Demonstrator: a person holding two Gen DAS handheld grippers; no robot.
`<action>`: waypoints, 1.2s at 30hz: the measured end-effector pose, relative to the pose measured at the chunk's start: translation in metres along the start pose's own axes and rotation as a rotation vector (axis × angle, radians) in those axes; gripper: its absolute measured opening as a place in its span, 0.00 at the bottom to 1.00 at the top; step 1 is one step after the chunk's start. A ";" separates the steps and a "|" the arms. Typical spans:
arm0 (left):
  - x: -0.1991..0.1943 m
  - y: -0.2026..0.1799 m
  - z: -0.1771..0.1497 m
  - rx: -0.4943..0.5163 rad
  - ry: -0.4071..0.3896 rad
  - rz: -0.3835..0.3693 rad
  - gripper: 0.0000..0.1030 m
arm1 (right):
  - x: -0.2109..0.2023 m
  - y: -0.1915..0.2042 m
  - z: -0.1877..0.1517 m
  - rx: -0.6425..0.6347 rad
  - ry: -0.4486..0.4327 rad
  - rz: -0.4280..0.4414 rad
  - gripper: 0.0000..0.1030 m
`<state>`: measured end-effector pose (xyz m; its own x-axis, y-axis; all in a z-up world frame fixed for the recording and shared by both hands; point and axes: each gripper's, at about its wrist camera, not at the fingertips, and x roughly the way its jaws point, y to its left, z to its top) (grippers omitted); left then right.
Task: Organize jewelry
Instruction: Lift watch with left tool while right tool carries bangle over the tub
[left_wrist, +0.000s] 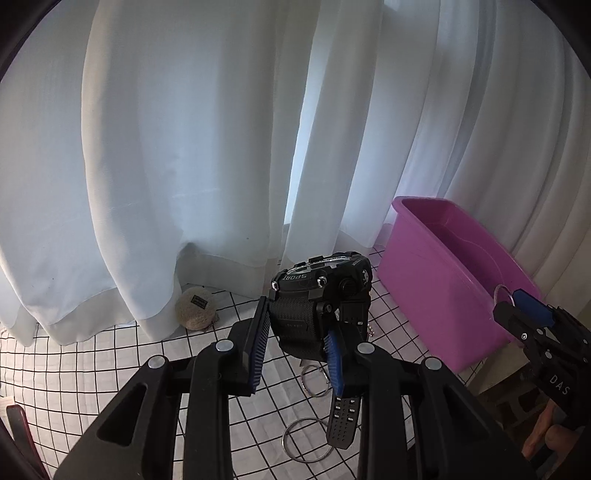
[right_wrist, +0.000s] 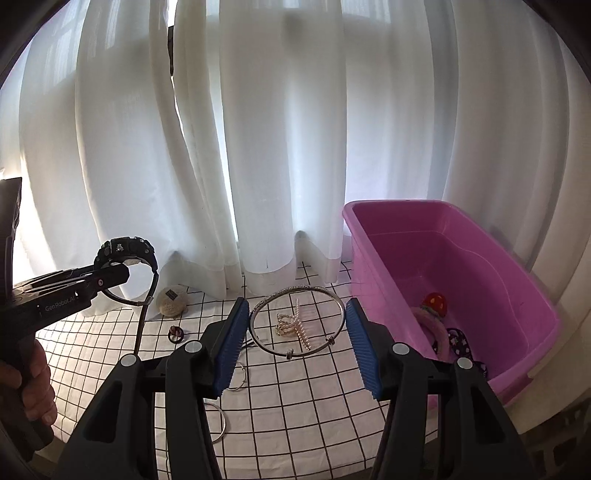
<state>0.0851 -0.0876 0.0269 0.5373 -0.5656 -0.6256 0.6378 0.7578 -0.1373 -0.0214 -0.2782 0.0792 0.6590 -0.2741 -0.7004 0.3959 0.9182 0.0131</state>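
Note:
My left gripper (left_wrist: 297, 328) is shut on the strap of a black sport watch (left_wrist: 321, 288) and holds it above the checked cloth; it also shows in the right wrist view (right_wrist: 125, 254). My right gripper (right_wrist: 295, 325) holds a silver bangle (right_wrist: 297, 321) between its blue pads, touching both, above the cloth beside the purple tub (right_wrist: 480, 266). In the left wrist view the right gripper (left_wrist: 517, 301) is at the tub's near rim (left_wrist: 436, 280). A pearl hair claw (right_wrist: 299, 325) and a gold piece (right_wrist: 284, 323) lie on the cloth.
Silver rings (left_wrist: 306, 439) lie on the checked cloth (right_wrist: 295, 406). A round woven pouch (right_wrist: 170, 301) and a small dark ring (right_wrist: 176, 334) lie near the white curtain (right_wrist: 277, 147). The tub holds a pink scrunchie (right_wrist: 430, 321), a red ball (right_wrist: 436, 301) and a dark band (right_wrist: 458, 341).

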 end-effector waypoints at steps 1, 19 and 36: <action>0.002 -0.009 0.005 0.006 -0.007 -0.010 0.27 | -0.004 -0.009 0.004 0.003 -0.009 -0.005 0.51; 0.112 -0.222 0.079 0.101 0.043 -0.163 0.27 | 0.021 -0.211 0.036 0.070 0.066 -0.037 0.51; 0.234 -0.297 0.077 0.124 0.379 -0.063 0.27 | 0.081 -0.263 0.017 0.097 0.306 0.089 0.51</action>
<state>0.0640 -0.4696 -0.0200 0.2676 -0.4322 -0.8612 0.7373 0.6672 -0.1058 -0.0616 -0.5469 0.0315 0.4768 -0.0817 -0.8752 0.4144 0.8990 0.1418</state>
